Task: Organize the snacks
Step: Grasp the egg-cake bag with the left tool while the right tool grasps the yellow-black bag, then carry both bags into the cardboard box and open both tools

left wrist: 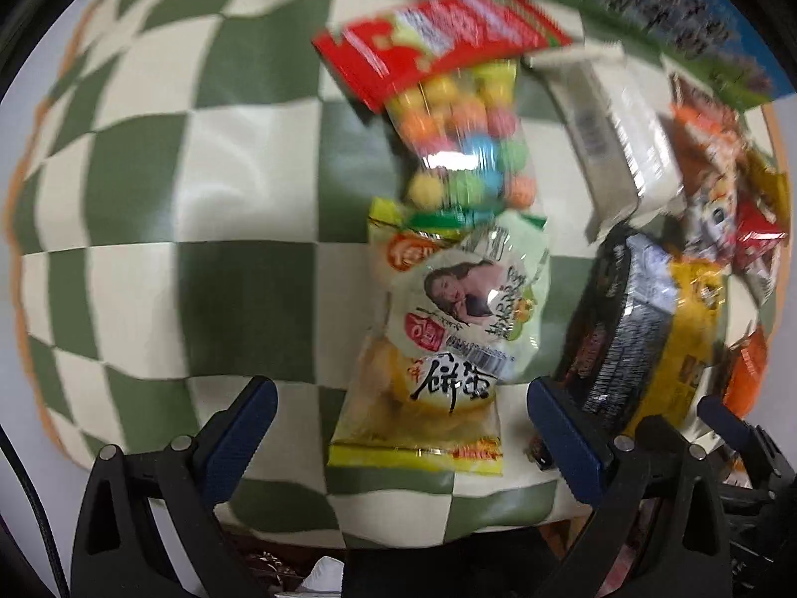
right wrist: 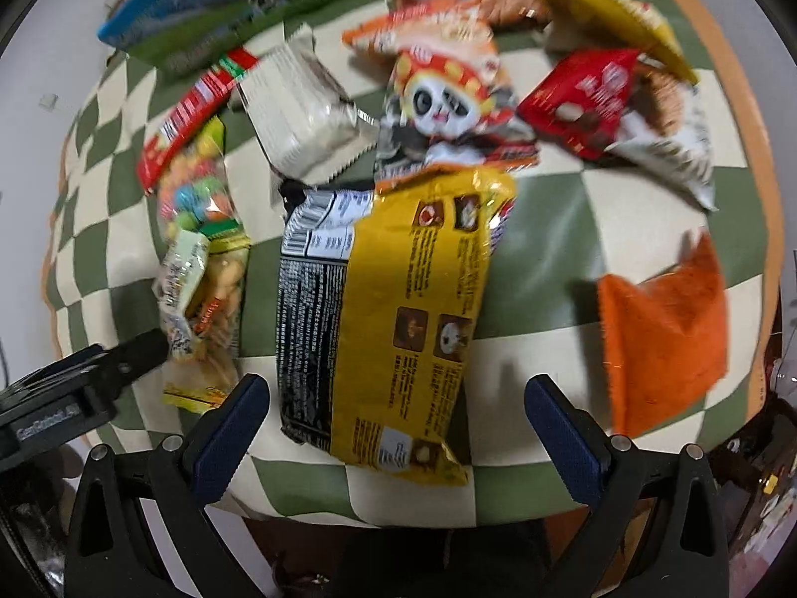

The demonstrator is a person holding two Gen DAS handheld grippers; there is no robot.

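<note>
While the left gripper [left wrist: 401, 428] hangs open, jaws wide either side of the near end of a yellow biscuit pack [left wrist: 423, 408], it looks lined up to grab it; candy-ball bag [left wrist: 458, 134] lies just beyond. Right wrist view: right gripper [right wrist: 396, 421] open too, straddling the black/yellow noodle pack [right wrist: 388, 309], w/ orange packet [right wrist: 662, 334] right on the checked cloth [right wrist: 548, 249].

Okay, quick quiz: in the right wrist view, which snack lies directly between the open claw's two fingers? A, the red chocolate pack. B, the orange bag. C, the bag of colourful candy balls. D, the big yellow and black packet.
D: the yellow and black packet lies straight ahead between the open right claw fingers, the others off to the sides.
</note>
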